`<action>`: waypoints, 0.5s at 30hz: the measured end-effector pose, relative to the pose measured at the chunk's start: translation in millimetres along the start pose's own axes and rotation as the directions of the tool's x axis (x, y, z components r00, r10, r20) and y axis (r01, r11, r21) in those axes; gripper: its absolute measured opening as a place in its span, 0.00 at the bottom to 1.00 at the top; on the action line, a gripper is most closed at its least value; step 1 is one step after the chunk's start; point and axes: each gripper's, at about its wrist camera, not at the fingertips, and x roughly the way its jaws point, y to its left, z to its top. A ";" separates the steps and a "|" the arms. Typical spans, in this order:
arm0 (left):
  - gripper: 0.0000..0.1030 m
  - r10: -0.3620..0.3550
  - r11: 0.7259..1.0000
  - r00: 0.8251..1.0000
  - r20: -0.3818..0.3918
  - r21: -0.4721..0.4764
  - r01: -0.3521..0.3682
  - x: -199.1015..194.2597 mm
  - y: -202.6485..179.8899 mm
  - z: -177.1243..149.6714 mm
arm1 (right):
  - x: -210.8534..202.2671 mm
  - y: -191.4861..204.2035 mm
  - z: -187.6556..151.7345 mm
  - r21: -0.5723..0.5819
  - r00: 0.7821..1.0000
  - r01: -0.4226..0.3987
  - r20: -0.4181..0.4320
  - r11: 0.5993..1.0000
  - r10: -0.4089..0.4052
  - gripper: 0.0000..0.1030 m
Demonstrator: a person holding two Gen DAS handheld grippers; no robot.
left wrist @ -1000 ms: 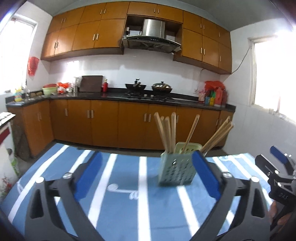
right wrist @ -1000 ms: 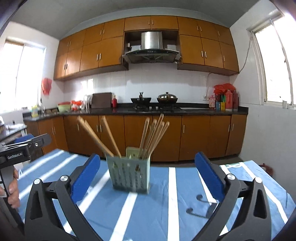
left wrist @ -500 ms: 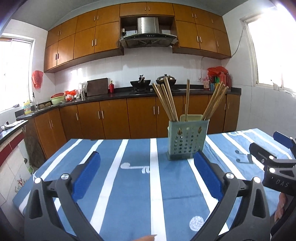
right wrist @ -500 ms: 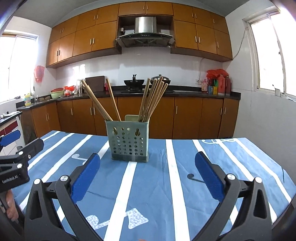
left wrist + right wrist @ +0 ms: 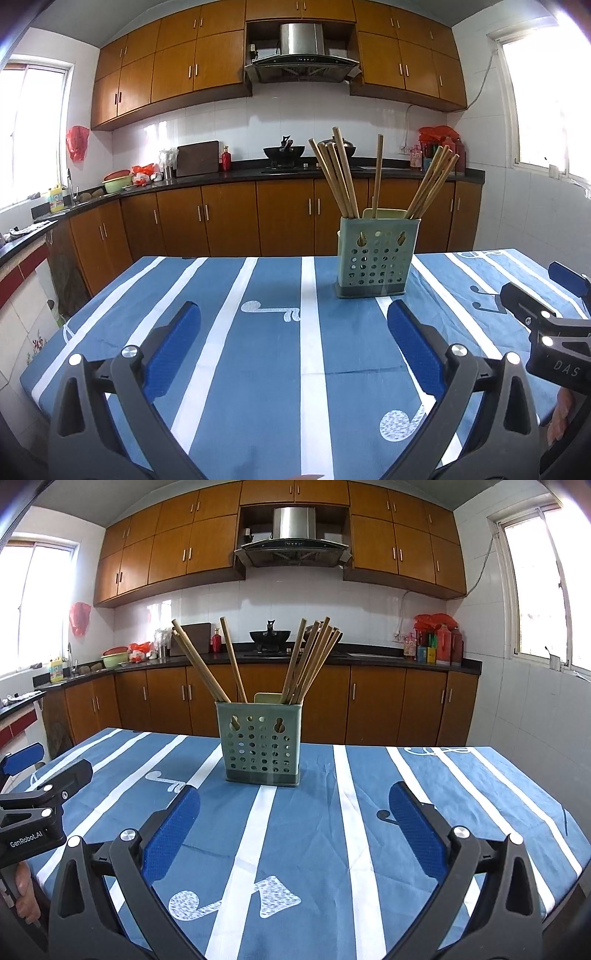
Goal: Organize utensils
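**Chopsticks stowed, both grippers idle**

We judge the sorting done or nearly so: the green perforated holder (image 5: 376,254) stands toward the table's far edge on the blue striped tablecloth (image 5: 258,350), chopsticks (image 5: 338,173) fanned in about 3 clusters, dividers hidden. Left gripper (image 5: 293,350) and right gripper (image 5: 293,830) hover spread, holding nothing. Next, we regroup only if needed.

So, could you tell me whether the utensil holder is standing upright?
Upright: the utensil holder sits flat on the tablecloth, chopsticks sticking out above.
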 end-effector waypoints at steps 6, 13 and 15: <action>0.96 -0.001 1.000 1.000 -0.006 -0.010 0.001 1.4 1.7 -2.2 | 0.1 0.3 -0.8 0.001 1.000 0.000 -0.004 1.000 0.000 0.98; 0.96 0.000 1.000 1.000 -0.011 -0.014 0.000 1.8 1.8 -3.3 | 0.1 0.8 -0.6 0.001 1.000 0.000 -0.003 1.000 0.000 0.98; 0.96 0.001 1.000 1.000 -0.011 -0.012 -0.001 1.9 1.7 -3.3 | 0.0 0.7 -0.7 0.002 1.000 0.001 -0.003 1.000 -0.001 0.98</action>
